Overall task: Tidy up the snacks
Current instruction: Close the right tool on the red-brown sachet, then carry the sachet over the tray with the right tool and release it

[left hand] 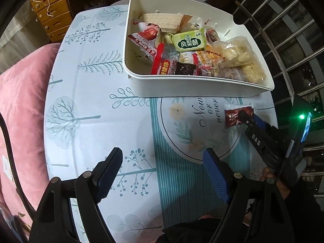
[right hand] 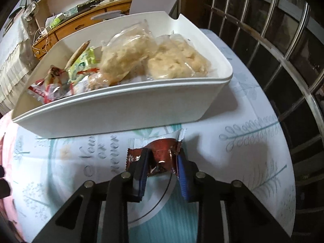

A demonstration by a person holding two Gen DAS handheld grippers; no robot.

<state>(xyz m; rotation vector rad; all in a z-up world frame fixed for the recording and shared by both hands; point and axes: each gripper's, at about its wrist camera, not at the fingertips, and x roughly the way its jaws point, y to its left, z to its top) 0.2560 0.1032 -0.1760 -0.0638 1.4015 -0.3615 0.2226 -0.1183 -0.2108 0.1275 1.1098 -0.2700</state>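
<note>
1. The right gripper (right hand: 163, 169) is clamped on a dark red foil snack packet (right hand: 160, 156); you can see both pads pressing into it and the wrapper crumpling between them. The packet sits low over the tablecloth (right hand: 253, 162).
2. Right ahead of that gripper, close by, is the white bin (right hand: 121, 109), already loaded with wrapped snacks. Two pale puffed-rice bags (right hand: 154, 58) sit up front, and a green packet (right hand: 83, 60) is off to its left.
3. The left gripper (left hand: 162, 172) has its fingers spread wide with nothing between them, hovering above the tablecloth.
4. From the left gripper, the bin is straight ahead and the red packet (left hand: 236, 116) is ahead to the right, pinched by the other gripper's fingertips (left hand: 244, 115).
5. A pink cushion (left hand: 20, 101) lies off to the left gripper's left.
</note>
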